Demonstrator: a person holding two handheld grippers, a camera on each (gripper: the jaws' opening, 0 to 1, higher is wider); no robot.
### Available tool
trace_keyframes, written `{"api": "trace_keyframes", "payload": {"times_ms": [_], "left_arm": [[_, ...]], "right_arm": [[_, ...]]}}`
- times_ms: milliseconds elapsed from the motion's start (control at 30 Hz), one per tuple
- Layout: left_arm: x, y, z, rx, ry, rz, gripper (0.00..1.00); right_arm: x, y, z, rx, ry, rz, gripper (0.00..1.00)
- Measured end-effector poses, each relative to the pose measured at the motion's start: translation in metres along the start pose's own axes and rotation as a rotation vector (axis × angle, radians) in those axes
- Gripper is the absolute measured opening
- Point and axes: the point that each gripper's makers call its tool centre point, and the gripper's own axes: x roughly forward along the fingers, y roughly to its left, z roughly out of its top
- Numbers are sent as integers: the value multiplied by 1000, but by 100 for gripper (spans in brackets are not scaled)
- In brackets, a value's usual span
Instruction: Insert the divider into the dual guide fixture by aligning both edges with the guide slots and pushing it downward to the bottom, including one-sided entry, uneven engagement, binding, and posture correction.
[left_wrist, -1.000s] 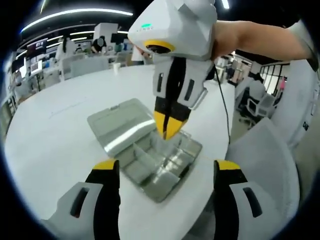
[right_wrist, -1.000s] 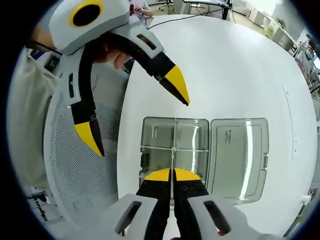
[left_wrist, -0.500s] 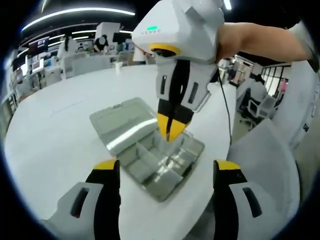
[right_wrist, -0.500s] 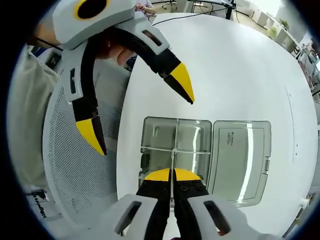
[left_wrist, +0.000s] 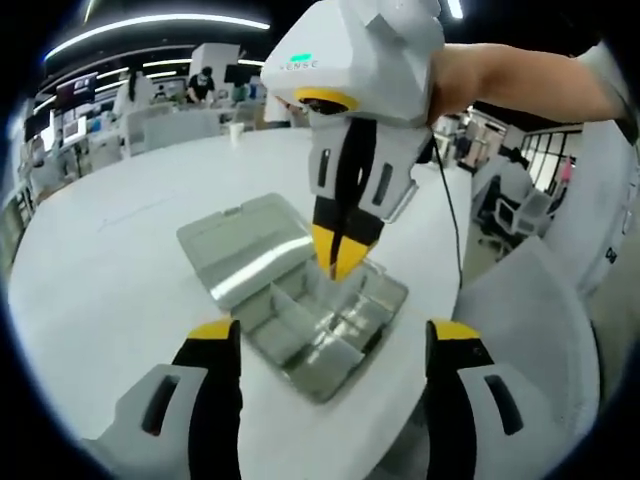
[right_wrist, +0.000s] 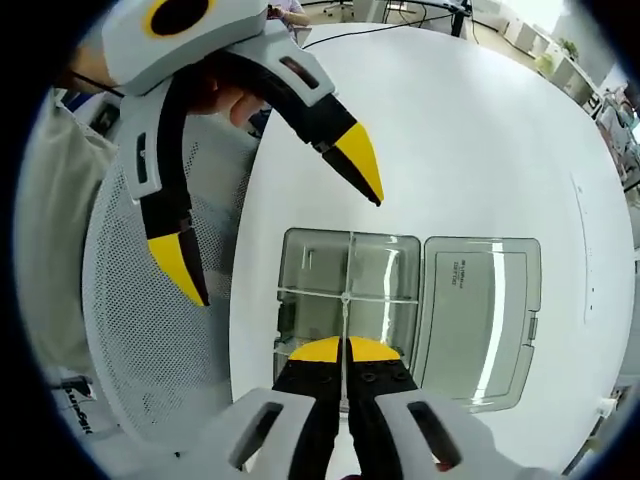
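We saw right claw (right_wrist: 344, 350) pinching the divider (right_wrist: 345, 318) over the box (right_wrist: 300, 270); left claw (right_wrist: 275, 235) spread at 10 o'clock.

Small dark lettering on white housing of right gripper (left_wrist: 338, 262), beside green light: too blurred, I can't read it. Small printed label on open lid (right_wrist: 482, 315) of clear box: illegible to me. Nothing else I can read.
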Motion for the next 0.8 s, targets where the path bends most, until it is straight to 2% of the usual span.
{"api": "trace_keyframes", "payload": {"times_ms": [600,800], "left_arm": [[0,2,-1,-9,1,9,74],[-1,3,-1,-8,5,12,73]], "right_arm": [[4,0,-1,-12,14,-10,0],[6,-1,-3,22,5,-12,0]]}}
